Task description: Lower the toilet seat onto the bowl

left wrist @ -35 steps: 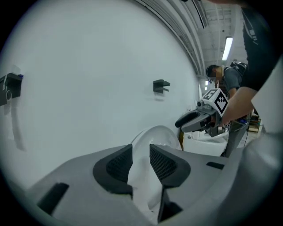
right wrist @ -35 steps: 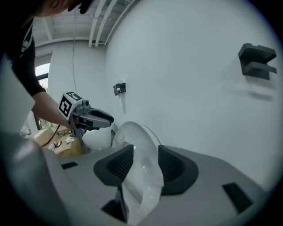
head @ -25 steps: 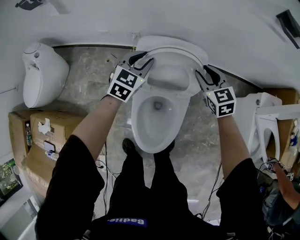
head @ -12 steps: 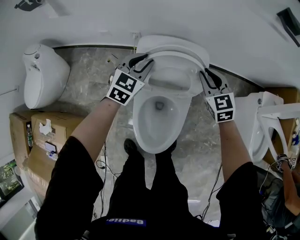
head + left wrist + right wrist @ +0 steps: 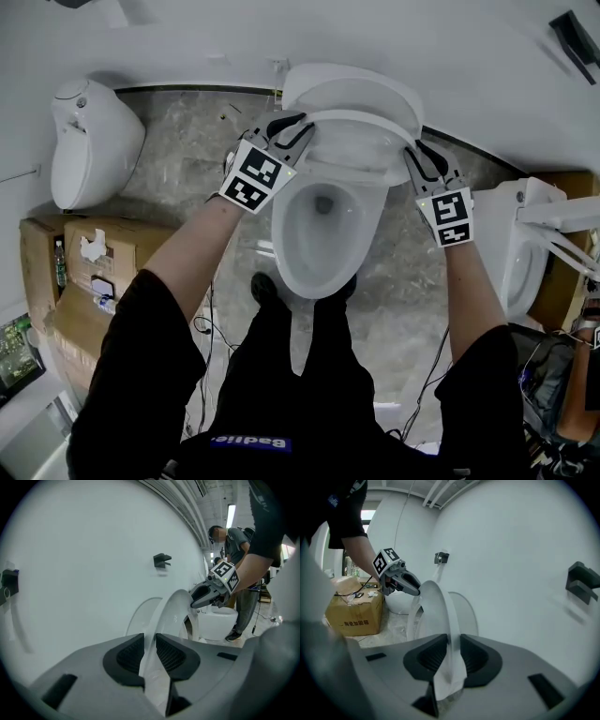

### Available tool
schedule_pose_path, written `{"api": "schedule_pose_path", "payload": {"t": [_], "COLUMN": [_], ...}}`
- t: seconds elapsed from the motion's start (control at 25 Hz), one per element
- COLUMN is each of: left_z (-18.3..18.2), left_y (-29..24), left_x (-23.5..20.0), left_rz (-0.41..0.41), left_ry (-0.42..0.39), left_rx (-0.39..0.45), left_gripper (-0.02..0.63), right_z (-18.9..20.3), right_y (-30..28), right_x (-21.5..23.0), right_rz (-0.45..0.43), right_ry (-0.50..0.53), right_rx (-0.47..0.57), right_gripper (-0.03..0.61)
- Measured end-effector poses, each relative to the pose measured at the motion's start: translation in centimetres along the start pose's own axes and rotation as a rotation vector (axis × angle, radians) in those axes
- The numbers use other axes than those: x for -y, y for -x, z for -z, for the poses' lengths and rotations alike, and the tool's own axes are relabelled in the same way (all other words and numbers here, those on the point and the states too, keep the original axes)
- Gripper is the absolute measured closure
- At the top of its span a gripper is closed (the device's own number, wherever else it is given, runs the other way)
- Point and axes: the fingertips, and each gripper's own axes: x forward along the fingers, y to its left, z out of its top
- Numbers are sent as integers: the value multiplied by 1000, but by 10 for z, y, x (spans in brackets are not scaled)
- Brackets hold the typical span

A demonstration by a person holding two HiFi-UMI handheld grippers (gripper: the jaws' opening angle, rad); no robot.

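The white toilet seat [image 5: 356, 120] stands tilted forward off the raised lid [image 5: 352, 86], above the open bowl [image 5: 289, 251]. My left gripper [image 5: 302, 131] is shut on the seat's left edge and my right gripper [image 5: 416, 156] on its right edge. Both sets of jaws have just been closing with the seat rim between them. In the left gripper view the rim [image 5: 174, 613] runs up from between the pads of the left gripper [image 5: 150, 654], and the right gripper [image 5: 206, 594] clamps the far side. In the right gripper view the seat [image 5: 436, 606] fills the right gripper [image 5: 449, 657], with the left gripper [image 5: 404, 582] opposite.
A second white fixture [image 5: 92, 141] stands at the left by the wall, with cardboard boxes [image 5: 84, 251] in front of it. Another toilet [image 5: 525, 246] is at the right. Cables [image 5: 427, 375] lie on the stone floor. My legs stand just before the bowl. A person [image 5: 236, 569] stands beyond.
The seat has swung forward, away from the lid, and both grippers have come with it toward me, holding its two edges.
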Motion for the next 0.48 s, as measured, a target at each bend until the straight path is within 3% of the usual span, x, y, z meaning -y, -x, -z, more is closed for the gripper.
{"api": "schedule_pose_path", "payload": {"t": [0.32,0.48], "left_z": [17,21], "left_y": [31,41], "left_x": [34,48], "left_rz": [15,22], "left_ry": [-8,-49], "left_rx": [-15,-28], "left_gripper": [525,522], "right_z": [4,8], "right_y": [32,44], "right_x": [-35,-48], "right_rz": [42,63], "right_ry": [13,14], "right_rx": [-4,-18], "right_gripper": [489,489]}}
